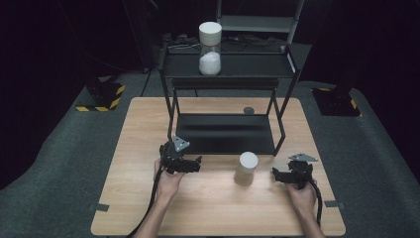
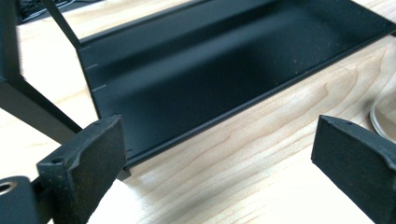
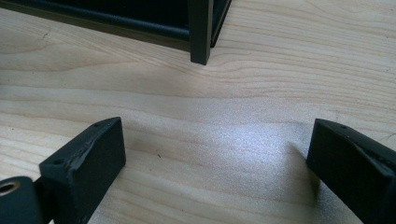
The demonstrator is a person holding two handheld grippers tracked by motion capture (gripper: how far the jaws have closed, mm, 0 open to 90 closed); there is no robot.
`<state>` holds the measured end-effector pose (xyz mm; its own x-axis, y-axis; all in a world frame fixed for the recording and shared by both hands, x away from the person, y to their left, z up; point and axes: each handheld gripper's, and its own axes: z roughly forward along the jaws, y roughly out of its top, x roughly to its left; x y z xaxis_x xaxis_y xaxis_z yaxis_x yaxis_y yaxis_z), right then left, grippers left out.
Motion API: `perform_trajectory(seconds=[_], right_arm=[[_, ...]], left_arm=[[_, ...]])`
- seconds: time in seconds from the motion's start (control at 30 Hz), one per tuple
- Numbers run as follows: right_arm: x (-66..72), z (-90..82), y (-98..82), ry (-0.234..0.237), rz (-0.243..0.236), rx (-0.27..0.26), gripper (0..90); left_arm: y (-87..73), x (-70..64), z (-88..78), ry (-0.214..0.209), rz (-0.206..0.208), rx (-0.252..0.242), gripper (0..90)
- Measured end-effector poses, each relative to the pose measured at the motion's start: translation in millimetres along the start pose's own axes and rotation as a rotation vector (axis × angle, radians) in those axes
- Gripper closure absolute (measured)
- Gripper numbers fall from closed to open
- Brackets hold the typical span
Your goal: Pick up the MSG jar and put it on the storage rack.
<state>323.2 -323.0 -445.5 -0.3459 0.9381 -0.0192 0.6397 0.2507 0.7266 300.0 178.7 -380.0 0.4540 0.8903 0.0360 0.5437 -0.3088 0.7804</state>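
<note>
A clear jar (image 1: 246, 169) with a white lid stands on the wooden table (image 1: 138, 148), in front of the black two-tier shelf (image 1: 225, 134). A taller jar (image 1: 210, 48) with a white lid, part full of white grains, stands on the top shelf. My left gripper (image 1: 197, 162) is open at the shelf's front left corner, left of the table jar. In the left gripper view the gripper (image 2: 219, 149) has its jaws wide apart over bare wood, with the jar's edge (image 2: 385, 116) at the right. My right gripper (image 1: 276, 173) (image 3: 215, 154) is open to the right of the jar, holding nothing.
The shelf's lower tray (image 2: 210, 60) lies just beyond the left jaws. A shelf leg (image 3: 201, 32) stands ahead of the right jaws. A small dark round object (image 1: 248, 110) sits on the table behind the shelf. Dark floor surrounds the table.
</note>
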Motion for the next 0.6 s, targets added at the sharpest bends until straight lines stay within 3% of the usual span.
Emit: perform_trajectory(seconds=[0.6], right_arm=[[0.0, 0.0, 0.0, 0.0, 0.0, 0.0, 3.6]], left_arm=[[-16.9, -2.8, 22.6, -0.027, -0.032, 0.055, 3.1]])
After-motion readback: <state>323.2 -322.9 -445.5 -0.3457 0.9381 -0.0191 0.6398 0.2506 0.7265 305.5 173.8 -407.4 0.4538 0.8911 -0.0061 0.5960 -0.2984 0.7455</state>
